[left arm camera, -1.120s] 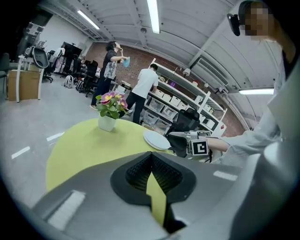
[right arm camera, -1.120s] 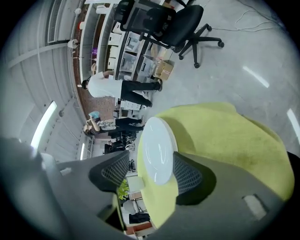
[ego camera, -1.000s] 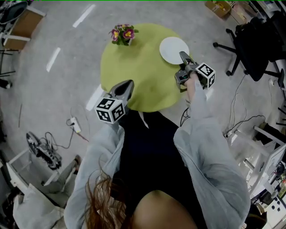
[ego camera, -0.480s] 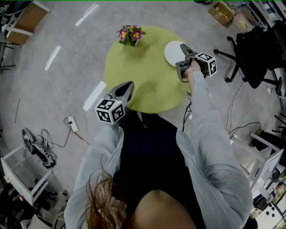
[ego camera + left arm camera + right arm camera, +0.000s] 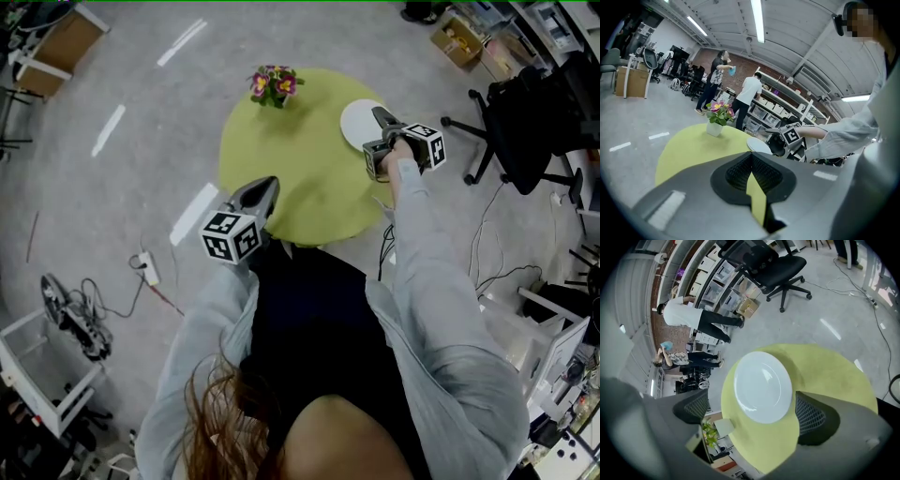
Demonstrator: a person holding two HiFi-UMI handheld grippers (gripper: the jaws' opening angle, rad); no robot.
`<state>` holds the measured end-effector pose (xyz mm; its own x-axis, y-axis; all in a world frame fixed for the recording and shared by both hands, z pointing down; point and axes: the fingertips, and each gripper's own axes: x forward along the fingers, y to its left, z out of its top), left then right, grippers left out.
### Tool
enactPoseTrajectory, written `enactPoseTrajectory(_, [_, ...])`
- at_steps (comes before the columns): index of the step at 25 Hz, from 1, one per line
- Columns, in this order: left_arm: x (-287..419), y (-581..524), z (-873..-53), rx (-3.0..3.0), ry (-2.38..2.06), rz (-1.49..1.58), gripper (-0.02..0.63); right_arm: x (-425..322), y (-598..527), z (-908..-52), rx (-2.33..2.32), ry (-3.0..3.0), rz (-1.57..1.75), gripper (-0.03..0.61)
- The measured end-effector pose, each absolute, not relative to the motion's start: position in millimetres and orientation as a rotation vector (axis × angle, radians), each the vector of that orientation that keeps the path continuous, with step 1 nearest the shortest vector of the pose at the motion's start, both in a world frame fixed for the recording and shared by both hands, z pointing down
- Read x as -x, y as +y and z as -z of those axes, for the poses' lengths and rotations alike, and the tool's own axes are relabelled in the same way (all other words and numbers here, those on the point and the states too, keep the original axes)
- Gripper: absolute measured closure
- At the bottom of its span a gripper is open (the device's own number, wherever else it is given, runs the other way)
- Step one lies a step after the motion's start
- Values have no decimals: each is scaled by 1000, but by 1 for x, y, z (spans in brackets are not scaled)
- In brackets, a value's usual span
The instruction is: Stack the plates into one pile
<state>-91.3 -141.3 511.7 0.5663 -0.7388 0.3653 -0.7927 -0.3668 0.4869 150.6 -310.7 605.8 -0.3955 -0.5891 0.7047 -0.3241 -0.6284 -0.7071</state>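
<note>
At the far right edge of the green table point(image 5: 291, 178) lies the white plate point(image 5: 763, 386); the right gripper point(image 5: 382, 120) hangs above it, jaws opening wide, gripping nothing; the left gripper point(image 5: 266, 186) is closed, empty. Best to lift straight away, pads clear of the rim.

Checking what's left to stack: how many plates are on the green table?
1. A white plate lies near the edge of the table, to the right of the flower pot in the head view. More could be stacked beneath it; the views don't show that.
</note>
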Motion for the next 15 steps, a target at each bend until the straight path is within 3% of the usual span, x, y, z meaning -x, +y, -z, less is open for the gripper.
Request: enactPoseTrajectory(15, [60, -154, -463, -2292, -1184, -41, 601, -114, -257, -487, 1278, 2076, 1770, 26])
